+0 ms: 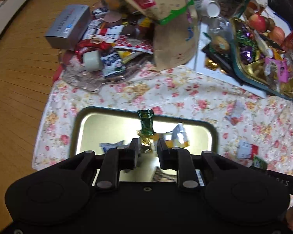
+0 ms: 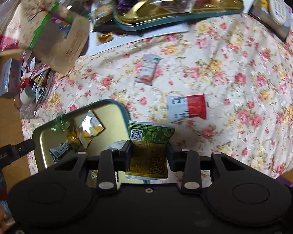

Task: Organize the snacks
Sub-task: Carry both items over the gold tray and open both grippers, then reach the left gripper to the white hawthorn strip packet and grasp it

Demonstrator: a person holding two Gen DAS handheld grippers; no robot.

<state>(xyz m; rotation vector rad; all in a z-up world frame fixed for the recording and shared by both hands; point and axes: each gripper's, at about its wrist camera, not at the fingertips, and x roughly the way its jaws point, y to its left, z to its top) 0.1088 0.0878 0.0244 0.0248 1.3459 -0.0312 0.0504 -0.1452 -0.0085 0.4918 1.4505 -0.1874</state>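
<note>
A teal-rimmed metal tin (image 1: pixel 76 128) lies on the floral cloth and holds a few wrapped snacks. Among them are a green candy (image 1: pixel 145 122), a gold candy (image 1: pixel 146 142) and an orange-white packet (image 1: pixel 180 136). My left gripper (image 1: pixel 148 150) hangs above the tin with its jaws apart, and nothing is pressed between them. My right gripper (image 2: pixel 148 150) is shut on a green and gold snack packet (image 2: pixel 149 152), held just past the right rim of the tin (image 2: pixel 115 102). A red-white packet (image 2: pixel 187 107) and a pale pink packet (image 2: pixel 147 69) lie loose on the cloth.
A brown paper bag (image 1: pixel 173 39) stands at the back beside a heap of wrappers and a grey box (image 1: pixel 68 26). A gold tray (image 2: pixel 175 13) of sweets sits far right, with a remote control (image 2: pixel 277 2) nearby. Wooden floor (image 1: pixel 15 78) lies past the cloth's left edge.
</note>
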